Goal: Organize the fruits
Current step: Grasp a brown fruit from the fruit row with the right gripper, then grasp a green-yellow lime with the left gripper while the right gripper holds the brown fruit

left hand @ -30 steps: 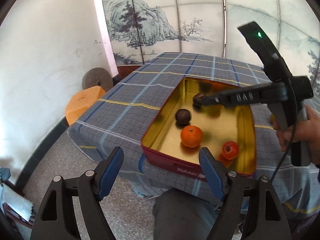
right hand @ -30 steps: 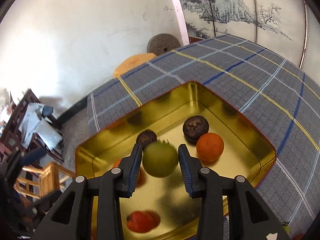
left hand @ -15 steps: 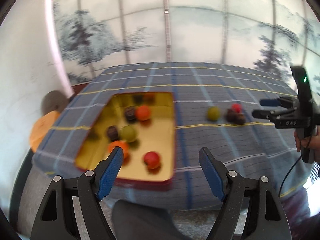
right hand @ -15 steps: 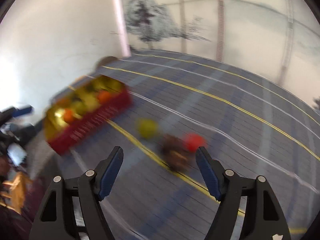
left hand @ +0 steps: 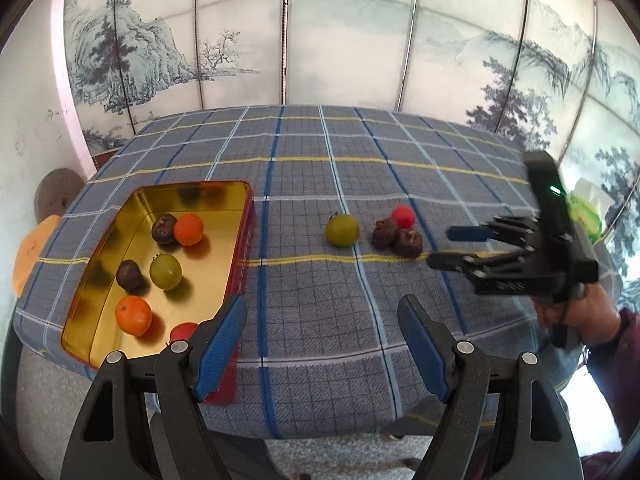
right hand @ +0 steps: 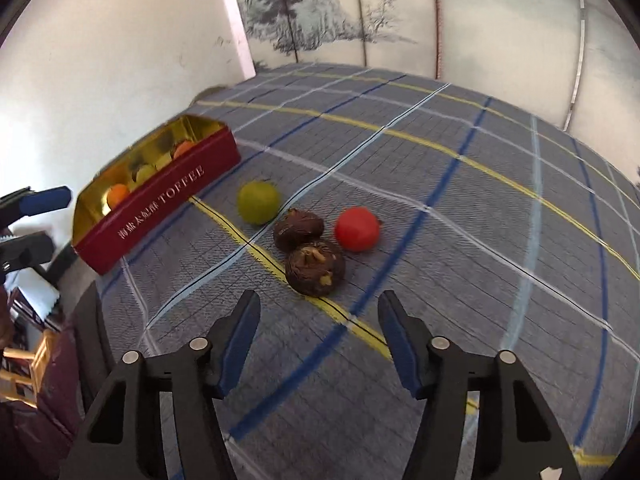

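A red tin [left hand: 242, 248] with a gold inside holds two oranges, two dark fruits, a green fruit [left hand: 165, 271] and a red one. On the checked cloth to its right lie a green fruit [right hand: 258, 203], two dark brown fruits [right hand: 315, 267] and a red fruit [right hand: 357, 229]. My right gripper [right hand: 318, 320] hovers just short of the nearer brown fruit. Its jaws are closing with nothing between them. It also appears as the right gripper [left hand: 440, 246] beside those fruits. My left gripper [left hand: 322, 336] stands open and empty over the table's near edge, right of the tin.
The checked cloth [left hand: 304, 184] covers the whole table, with a painted folding screen [left hand: 340, 40] behind it. An orange stool [left hand: 28, 252] and a round grey stone stand off the left end. A person's hand [left hand: 576, 312] grips the right tool.
The right gripper let go of the green fruit in the tin and swung right to the loose fruits. The left gripper turned from the tin toward the middle of the table.
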Demonstrator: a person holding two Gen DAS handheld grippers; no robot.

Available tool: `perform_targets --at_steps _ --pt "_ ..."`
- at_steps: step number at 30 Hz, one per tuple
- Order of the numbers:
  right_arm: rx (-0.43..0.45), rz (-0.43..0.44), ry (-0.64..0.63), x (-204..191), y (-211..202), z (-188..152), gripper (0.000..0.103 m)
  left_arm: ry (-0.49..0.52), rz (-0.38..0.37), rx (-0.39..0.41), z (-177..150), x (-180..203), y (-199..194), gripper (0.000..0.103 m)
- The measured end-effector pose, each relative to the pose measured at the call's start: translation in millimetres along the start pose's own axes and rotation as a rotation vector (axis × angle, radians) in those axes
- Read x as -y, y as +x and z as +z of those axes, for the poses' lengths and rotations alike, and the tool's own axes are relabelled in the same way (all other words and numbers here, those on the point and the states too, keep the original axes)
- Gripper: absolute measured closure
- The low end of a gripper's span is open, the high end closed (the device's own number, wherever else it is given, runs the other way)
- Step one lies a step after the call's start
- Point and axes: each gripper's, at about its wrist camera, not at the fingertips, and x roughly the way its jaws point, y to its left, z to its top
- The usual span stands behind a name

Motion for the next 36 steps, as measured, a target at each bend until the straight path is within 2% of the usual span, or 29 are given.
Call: perform_targets --at_steps 4,7,8,14,19,21,24,26,29,36 --pt "-0.038 0.006 -0.004 1.8 24.6 9.3 0.054 0.028 0.016 -0.017 -1.4 4.5 4.3 0.025" --pt "-0.044 0.021 -0.012 3.6 31.9 13.3 0.061 0.045 0.015 -0.021 1.5 8.0 9.6 0.025" --pt "-0.044 0.032 -0.012 2.6 32.9 14.9 0.067 0.046 0.013 -0.024 3.0 8.5 11.8 0.025" --pt "-0.027 0.014 -0.012 10.5 19.4 2.5 0.068 0.043 -0.018 -0.041 15.9 10.0 25.0 0.025" --pt "0.036 -0.088 0.081 60.2 -34.1 -28.5 0.068 0.129 -0.027 -0.051 23.8 21.0 38.5 0.025" --pt "0.042 -0.168 0.108 82.0 -49.2 -40.6 0.068 0.162 -0.028 -0.054 28.7 26.3 47.1 0.025" --pt "0.036 -0.224 0.167 110.5 -58.4 -54.6 0.068 0.181 -0.007 -0.068 43.6 30.6 67.3 0.025" --pt "0.035 -0.226 0.193 120.5 -58.3 -60.3 0.068 0.156 -0.029 -0.073 56.3 29.1 81.6 0.025" --pt "0.038 -0.205 0.218 124.2 -52.3 -65.5 0.068 0.127 -0.002 -0.092 71.7 27.0 107.1 0.025" --pt "0.048 -0.163 0.234 128.8 -50.5 -68.9 0.067 0.096 0.011 -0.146 78.4 25.0 155.6 0.027"
